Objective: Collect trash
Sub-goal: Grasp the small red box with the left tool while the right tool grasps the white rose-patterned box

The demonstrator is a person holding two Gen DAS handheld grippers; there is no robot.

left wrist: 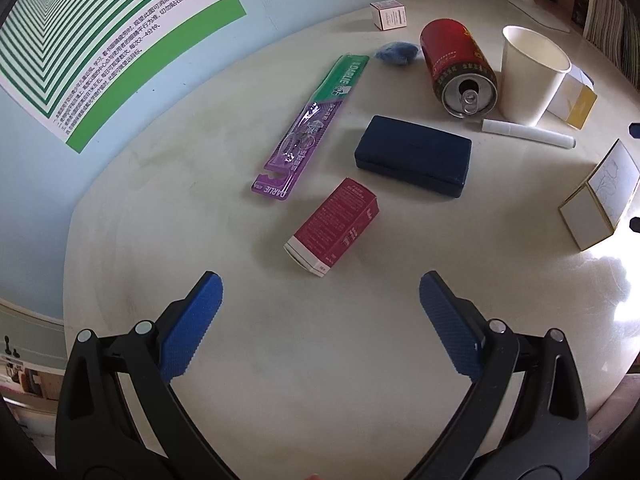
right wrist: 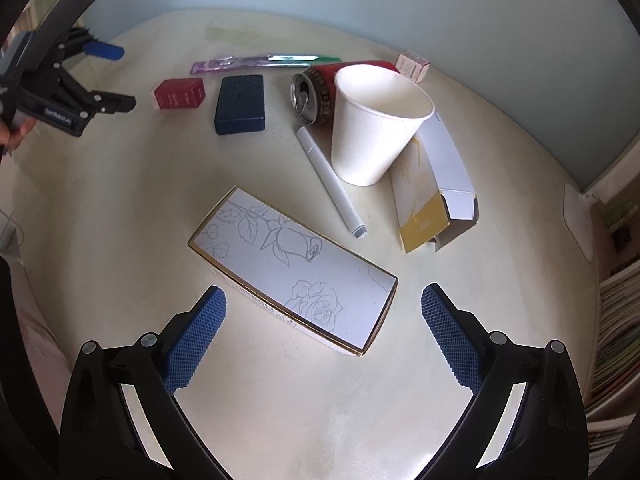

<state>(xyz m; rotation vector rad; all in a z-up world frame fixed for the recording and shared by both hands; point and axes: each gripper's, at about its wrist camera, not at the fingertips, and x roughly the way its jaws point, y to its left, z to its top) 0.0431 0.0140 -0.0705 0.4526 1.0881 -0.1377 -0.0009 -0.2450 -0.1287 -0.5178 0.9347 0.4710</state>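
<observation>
A pale cream worktop (left wrist: 280,360) is standing against a light blue wall, where a green-striped poster (left wrist: 100,40) is hanging. The left gripper (left wrist: 320,292) is hovering above the worktop with its blue-padded jaws spread wide and nothing between them; a red carton (left wrist: 332,228) is lying just ahead of it. Beyond that, a dark blue case (left wrist: 414,156) is resting flat, with a purple and green toothbrush packet (left wrist: 312,128) lying beside it towards the wall. A red drinks can (left wrist: 456,64) is lying on its side, its opened top facing the camera, close beside an upright white paper cup (left wrist: 528,76). A white pen (left wrist: 528,132) is lying in front of them. A blue crumpled wad (left wrist: 396,54) and a small white box (left wrist: 388,15) are sitting nearer the wall.

The right gripper (right wrist: 322,300) is also hanging wide and empty, just above a white box with rose drawings (right wrist: 296,268). An opened white and yellow carton (right wrist: 428,196) is lying beside the cup.
</observation>
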